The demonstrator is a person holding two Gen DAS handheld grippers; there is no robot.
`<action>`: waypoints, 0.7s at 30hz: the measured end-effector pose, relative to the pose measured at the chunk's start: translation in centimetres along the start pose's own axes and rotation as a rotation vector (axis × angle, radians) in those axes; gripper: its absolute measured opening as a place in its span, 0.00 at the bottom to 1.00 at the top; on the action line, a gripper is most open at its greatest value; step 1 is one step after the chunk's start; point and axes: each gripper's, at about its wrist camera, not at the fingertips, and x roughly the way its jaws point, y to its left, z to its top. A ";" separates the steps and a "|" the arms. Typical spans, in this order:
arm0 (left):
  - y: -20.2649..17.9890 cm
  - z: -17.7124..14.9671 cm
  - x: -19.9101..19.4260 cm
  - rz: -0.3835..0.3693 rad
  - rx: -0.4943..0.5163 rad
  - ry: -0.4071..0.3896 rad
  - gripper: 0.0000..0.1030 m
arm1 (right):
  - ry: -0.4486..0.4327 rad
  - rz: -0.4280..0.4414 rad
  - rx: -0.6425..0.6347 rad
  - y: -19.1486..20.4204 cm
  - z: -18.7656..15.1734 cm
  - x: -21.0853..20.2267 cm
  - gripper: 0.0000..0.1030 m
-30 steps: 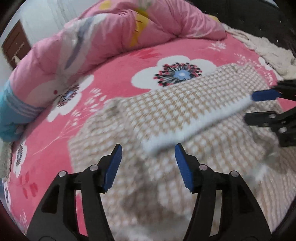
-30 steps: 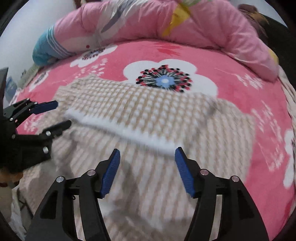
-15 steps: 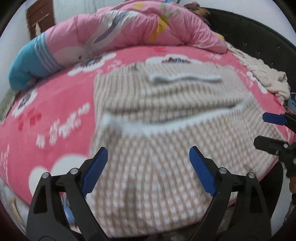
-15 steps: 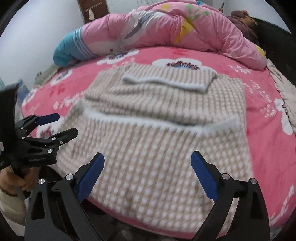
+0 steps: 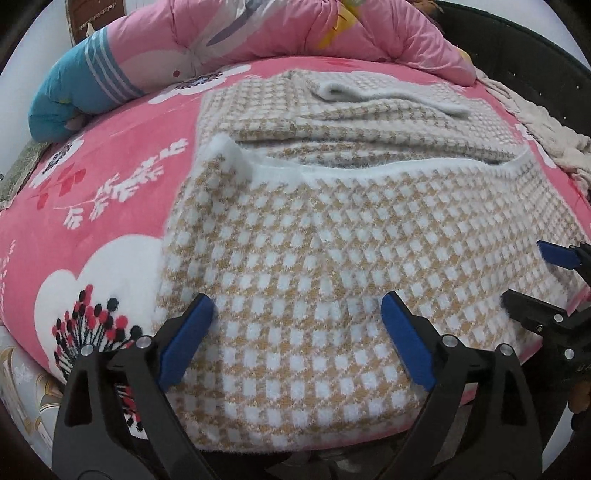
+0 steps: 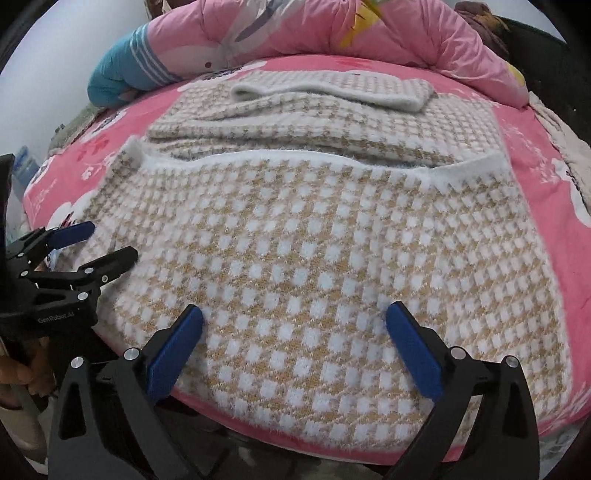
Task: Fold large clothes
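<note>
Sweater (image 5: pixel 332 258): tan-and-white checked knit, lying flat on the bed, near hem folded up so its white-edged band runs across the middle; a white-trimmed collar fold sits at 12 o'clock.
Bed (image 5: pixel 110 206): pink cover with white flowers; the sweater fills its centre and reaches the near edge.
Quilt (image 6: pixel 332 33): pink, bunched along the far edge, with a blue striped end at 10 o'clock.
Left gripper (image 5: pixel 295 339): jaws have just been opening and stand wide; blue pads hover over the sweater's near edge, clamping nothing.
Right gripper (image 6: pixel 293 343): jaws have just been opening, also spread wide above the near edge, nothing pinched.
Cloth (image 5: pixel 535 136): cream, heaped at 2 o'clock beside the bed.
</note>
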 end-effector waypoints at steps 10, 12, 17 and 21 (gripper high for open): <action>-0.1 0.3 0.2 0.021 -0.018 0.013 0.89 | -0.070 0.006 0.073 -2.3 0.8 -2.4 0.94; -0.2 0.3 0.2 0.028 -0.031 0.018 0.89 | -0.049 -0.006 0.067 -2.2 0.4 -1.9 0.94; -0.5 0.3 0.2 0.048 -0.048 0.027 0.90 | -0.037 -0.028 0.052 -1.8 -0.5 -0.9 0.94; -0.6 0.4 0.4 0.056 -0.061 0.037 0.92 | -0.027 -0.025 0.051 -1.6 -0.4 -0.6 0.94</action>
